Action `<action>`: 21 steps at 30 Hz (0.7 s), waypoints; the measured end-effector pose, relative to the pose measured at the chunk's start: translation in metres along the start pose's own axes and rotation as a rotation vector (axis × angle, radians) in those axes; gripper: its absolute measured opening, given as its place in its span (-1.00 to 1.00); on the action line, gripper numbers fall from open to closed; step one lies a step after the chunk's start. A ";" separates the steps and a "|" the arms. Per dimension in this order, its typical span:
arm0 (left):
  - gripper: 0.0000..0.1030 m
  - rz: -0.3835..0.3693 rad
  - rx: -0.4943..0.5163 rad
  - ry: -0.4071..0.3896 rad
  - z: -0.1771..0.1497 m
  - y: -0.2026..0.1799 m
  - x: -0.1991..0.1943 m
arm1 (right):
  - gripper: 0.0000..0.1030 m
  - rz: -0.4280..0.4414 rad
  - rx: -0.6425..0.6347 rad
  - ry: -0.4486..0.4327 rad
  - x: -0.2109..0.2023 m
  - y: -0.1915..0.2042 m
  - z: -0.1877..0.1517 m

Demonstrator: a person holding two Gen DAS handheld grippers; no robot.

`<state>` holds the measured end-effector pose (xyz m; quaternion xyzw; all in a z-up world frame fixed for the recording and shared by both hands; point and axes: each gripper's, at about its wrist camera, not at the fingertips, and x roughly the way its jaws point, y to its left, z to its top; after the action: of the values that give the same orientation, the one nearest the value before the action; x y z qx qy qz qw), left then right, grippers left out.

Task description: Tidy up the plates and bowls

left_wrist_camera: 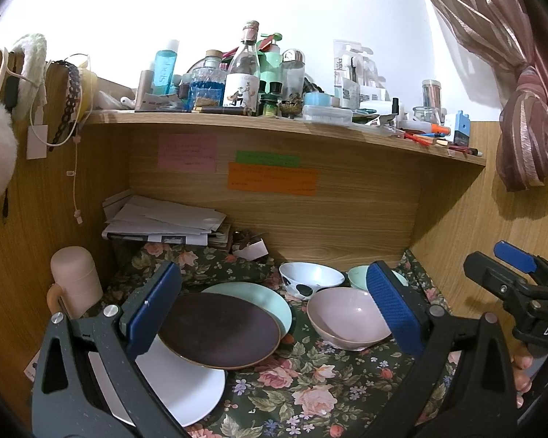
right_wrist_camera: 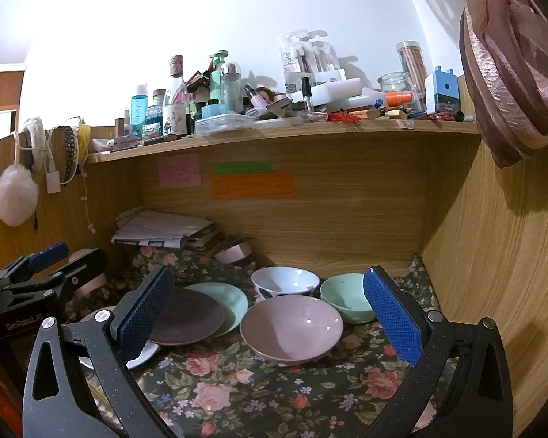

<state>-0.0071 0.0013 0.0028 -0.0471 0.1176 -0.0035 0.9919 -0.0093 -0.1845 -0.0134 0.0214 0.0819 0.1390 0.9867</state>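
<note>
Brown plate [left_wrist_camera: 219, 332] overlaps mint plate [left_wrist_camera: 270, 301] and white plate [left_wrist_camera: 186, 383] near desk's left edge. Left gripper [left_wrist_camera: 270, 310] wide, right gripper [right_wrist_camera: 270, 314] wide, both unloaded. Pinch brown rim, lift level, avoid dragging plates beneath.

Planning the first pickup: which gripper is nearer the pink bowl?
Right, likely. The right gripper frames the pink bowl centrally; the left gripper centres on the brown plate, with the bowl off to its right.
</note>
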 end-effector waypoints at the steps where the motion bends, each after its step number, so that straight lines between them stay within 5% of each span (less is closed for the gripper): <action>1: 1.00 0.000 0.000 0.000 0.000 0.000 0.000 | 1.00 0.001 0.000 0.000 0.000 0.001 0.000; 21: 1.00 0.022 -0.004 0.052 -0.010 0.016 0.015 | 1.00 0.011 0.009 0.066 0.023 0.013 -0.011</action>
<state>0.0049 0.0156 -0.0118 -0.0476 0.1438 0.0065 0.9884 0.0074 -0.1650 -0.0271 0.0215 0.1148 0.1447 0.9825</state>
